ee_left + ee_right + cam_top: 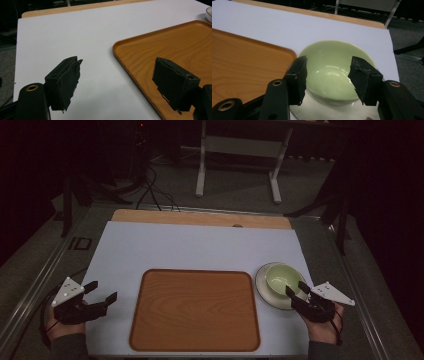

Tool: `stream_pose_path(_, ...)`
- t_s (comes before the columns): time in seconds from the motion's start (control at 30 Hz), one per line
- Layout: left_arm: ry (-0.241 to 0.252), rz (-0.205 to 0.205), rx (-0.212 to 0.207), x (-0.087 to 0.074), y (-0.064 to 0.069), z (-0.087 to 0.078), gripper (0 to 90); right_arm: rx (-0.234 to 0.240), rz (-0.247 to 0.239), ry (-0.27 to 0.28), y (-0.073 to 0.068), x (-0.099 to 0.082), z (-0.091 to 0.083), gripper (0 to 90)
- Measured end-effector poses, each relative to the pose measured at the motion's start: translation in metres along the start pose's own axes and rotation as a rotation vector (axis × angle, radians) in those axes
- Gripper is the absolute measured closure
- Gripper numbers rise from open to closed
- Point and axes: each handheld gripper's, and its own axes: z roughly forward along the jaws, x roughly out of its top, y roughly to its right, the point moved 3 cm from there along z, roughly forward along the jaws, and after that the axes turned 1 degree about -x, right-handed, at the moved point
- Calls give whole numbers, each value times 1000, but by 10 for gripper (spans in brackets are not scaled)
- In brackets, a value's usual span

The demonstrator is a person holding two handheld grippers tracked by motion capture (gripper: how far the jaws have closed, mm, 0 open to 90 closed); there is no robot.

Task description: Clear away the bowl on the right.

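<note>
Reaching with our right hand-held gripper (296, 290) toward the pale green bowl (280, 276), we have its jaws spread partway and poised at the bowl's near rim, one to each side in the right gripper view; nothing is pinched yet, as far as we can tell. The bowl sits on a white saucer (265, 292) at the right of the tabletop (200, 245), just beside the wooden tray (195, 310). That placement seems to set up a short carry: saucer and bowl next to the tray's right edge, tray centred before us. Bowl looks empty, glossy inside, with light reflections only. Tray likewise bare, raised lip all round.

Our left hand-held gripper (102, 291) rests at the tray's left side, jaws wide apart and holding nothing; in the left gripper view they straddle the tray's corner (117, 47). We judge it waits there to steady or lift the tray later.
</note>
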Motion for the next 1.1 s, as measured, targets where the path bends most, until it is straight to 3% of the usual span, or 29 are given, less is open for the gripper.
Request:
stream_pose_path(0.27,10,-10,19,0,-2,-2,216,-30,-23,14,9,16,7,444)
stream_pose_path(0.37,11,-16,24,0,-3,-2,215,-32,-4,20,13,19,11,441)
stream_pose_path(0.63,19,-18,34,0,-4,-4,213,-55,-34,-25,20,17,28,434)
stream_pose_path(1.1,22,-43,51,-2,-7,-5,214,-73,-19,-43,39,18,34,416)
